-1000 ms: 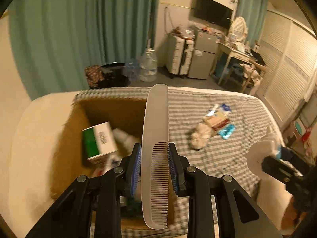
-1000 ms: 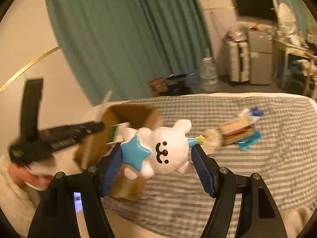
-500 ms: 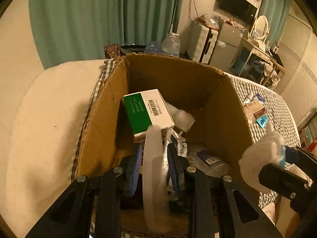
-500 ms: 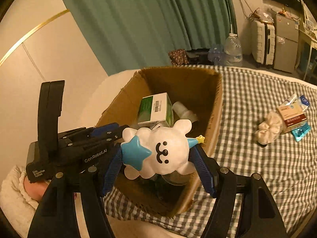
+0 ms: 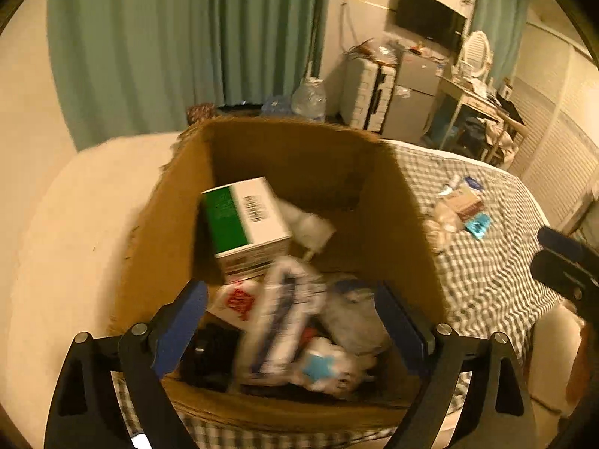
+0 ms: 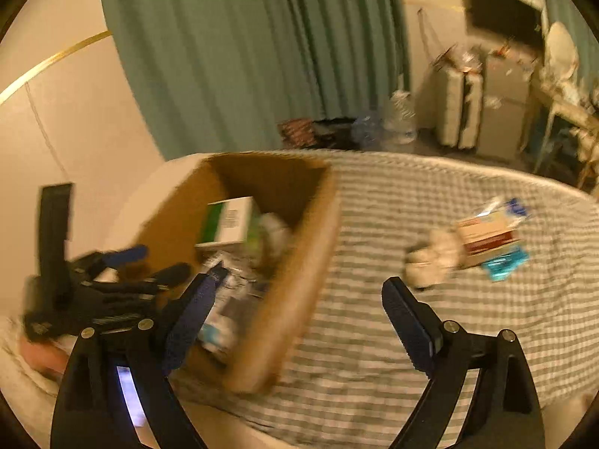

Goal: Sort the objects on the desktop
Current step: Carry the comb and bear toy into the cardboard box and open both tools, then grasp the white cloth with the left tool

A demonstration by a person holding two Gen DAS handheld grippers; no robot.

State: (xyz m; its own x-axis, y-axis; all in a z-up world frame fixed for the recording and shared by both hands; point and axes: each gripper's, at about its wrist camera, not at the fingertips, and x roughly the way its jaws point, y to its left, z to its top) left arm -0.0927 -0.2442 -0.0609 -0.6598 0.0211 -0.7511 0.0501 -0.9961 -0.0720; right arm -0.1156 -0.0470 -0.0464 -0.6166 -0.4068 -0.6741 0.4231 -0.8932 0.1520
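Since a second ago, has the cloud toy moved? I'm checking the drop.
Yes. The cloud toy has left the right claw and now lies inside the cardboard box, near its front wall.

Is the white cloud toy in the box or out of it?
In. The toy lies among the clutter at the near end of the box, clear of both opening grippers.

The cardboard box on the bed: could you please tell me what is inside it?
Inside the cardboard box lie a green-and-white carton, a white cloud toy with a blue star, crinkled plastic packets and something black. Whatever lies under that pile is covered.
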